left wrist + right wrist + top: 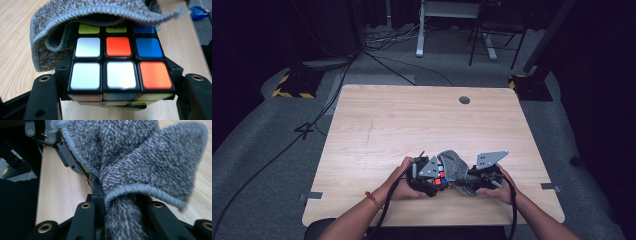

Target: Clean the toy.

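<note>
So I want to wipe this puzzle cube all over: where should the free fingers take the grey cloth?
Probably at the bunched middle of the grey cloth, from the right, where the right gripper clamps it. There it gathers into a thick roll; its loose hem drapes over the cube, which the left gripper holds by two opposite sides.

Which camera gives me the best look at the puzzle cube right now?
The left gripper view: the puzzle cube sits close up between that gripper's jaws, its white, orange and blue stickers sharp, the grey cloth draped over its far edge. The high view shows it small; the right gripper view shows a sliver beside the cloth.
</note>
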Tool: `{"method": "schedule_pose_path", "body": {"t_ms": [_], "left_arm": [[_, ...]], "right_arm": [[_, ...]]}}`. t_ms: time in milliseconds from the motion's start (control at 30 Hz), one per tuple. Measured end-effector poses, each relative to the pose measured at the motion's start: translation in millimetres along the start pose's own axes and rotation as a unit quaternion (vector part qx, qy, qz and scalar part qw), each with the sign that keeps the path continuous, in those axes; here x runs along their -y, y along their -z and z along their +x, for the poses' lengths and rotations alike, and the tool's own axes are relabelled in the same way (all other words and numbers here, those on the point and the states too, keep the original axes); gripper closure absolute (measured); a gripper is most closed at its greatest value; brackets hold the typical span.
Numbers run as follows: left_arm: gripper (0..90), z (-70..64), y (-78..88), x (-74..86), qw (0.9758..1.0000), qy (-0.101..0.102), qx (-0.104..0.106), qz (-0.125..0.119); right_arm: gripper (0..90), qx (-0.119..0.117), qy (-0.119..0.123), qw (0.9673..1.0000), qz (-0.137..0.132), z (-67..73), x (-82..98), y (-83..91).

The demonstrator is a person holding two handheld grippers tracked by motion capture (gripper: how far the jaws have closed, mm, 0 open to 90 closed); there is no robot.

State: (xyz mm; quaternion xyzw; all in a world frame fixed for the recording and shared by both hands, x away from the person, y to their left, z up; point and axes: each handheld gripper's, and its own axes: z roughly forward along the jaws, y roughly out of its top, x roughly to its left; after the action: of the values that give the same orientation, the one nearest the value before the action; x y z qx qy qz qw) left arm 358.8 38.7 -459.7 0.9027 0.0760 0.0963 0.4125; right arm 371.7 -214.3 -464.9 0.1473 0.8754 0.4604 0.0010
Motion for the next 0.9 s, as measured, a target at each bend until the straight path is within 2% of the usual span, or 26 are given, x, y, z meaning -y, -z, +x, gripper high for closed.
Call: {"method": "schedule_pose_path", "body": {"t_ms": [100,233,300,367,467,667,733,800,900], "left_arm": [[32.9,-1.7,-2.5,-0.4,0.9999,-0.006,-0.007,0.011],[33.0,-4.1,-7.3,-1.0,0.9993,-0.016,-0.013,0.031],[33.1,-4.6,-9.0,-1.2,0.999,-0.019,-0.013,0.037],[33.3,-4.1,-8.1,-2.2,0.9989,-0.023,-0.015,0.039],[33.4,-3.7,-5.0,-4.3,0.9987,-0.025,-0.023,0.039],[33.5,-0.1,6.6,-6.9,0.9992,-0.023,-0.03,0.017],[33.5,0.8,10.0,-6.9,0.9992,-0.02,-0.032,0.009],[33.5,1.4,12.8,-6.5,0.9995,-0.015,-0.029,0.003],[33.4,-0.4,13.7,-6.1,0.9994,-0.021,-0.028,0.002]], "right_arm": [[71.8,-0.012,-0.001,0.9996,-0.024,0.3,-2.6,2.1],[71.9,-0.006,0.026,0.9989,-0.039,8.8,-11.8,5.6],[71.9,-0.006,0.031,0.9987,-0.041,11.5,-14.1,6.2],[72.0,-0.001,0.032,0.9989,-0.035,11.7,-14.7,5.1],[72.2,0.001,0.018,0.9996,-0.021,8.1,-11.7,3.3],[72.4,0.004,0.003,1.0,0.006,1.0,-2.7,-1.4],[72.4,0.008,0.005,0.9997,0.021,1.5,0.1,-3.9],[72.4,0.007,0.004,0.9997,0.023,2.3,2.3,-4.3],[72.4,0.01,0.015,0.9997,0.016,6.6,-1.0,-2.0]]}}
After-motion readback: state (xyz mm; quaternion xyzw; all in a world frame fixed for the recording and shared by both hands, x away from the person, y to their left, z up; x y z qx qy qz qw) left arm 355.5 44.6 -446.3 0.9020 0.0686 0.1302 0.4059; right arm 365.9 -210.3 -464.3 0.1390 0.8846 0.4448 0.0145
